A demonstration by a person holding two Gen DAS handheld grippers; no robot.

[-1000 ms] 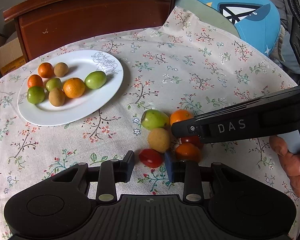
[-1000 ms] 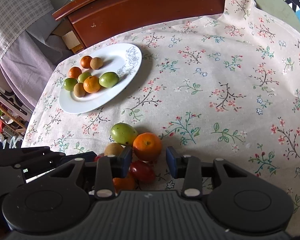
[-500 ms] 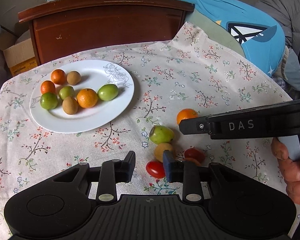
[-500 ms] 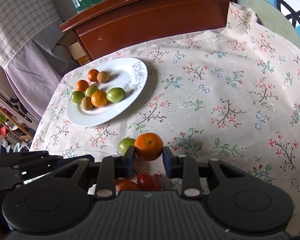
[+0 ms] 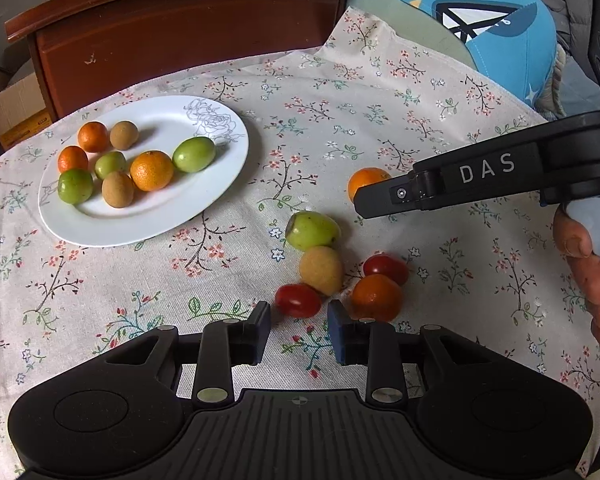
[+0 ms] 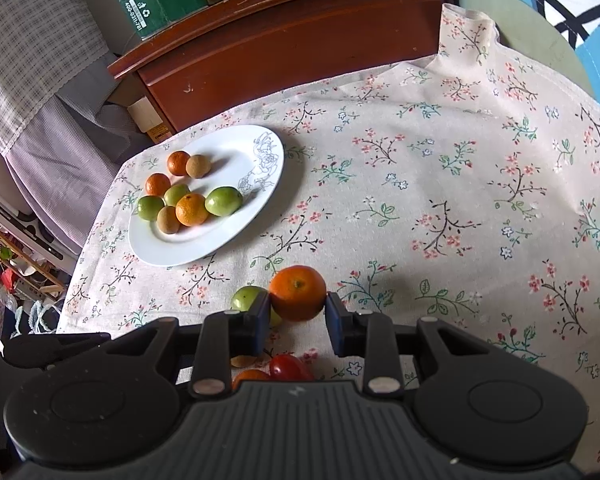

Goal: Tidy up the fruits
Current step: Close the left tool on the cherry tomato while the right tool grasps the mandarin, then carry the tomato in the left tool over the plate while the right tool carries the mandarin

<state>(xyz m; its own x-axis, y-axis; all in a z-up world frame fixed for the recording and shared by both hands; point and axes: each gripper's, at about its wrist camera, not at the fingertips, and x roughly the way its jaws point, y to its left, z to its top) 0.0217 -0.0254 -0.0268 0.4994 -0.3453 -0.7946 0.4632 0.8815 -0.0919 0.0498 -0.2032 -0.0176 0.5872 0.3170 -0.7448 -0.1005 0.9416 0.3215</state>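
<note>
While the right tool (image 6: 297, 312) pinches an orange (image 6: 297, 292), left tool (image 5: 299, 330) narrowed, empty, loose fruit (image 5: 313, 231) beneath, plate (image 6: 236, 236) ahead.

We hold the left gripper (image 5: 299, 330) tilted down toward the desk, its two black fingers with blue pads (image 5: 337, 336) standing a narrow gap apart with nothing clamped between them. Our right gripper (image 6: 297, 317) also points downward and forward, its pads pressed against either side of a round orange mandarin (image 6: 298, 293), which sits gripped at the fingertips. In the left wrist view that right gripper reaches in from the right edge as a long black arm, and our right hand (image 5: 592, 264) is wrapped around its pale handle, fingers curled.
</note>
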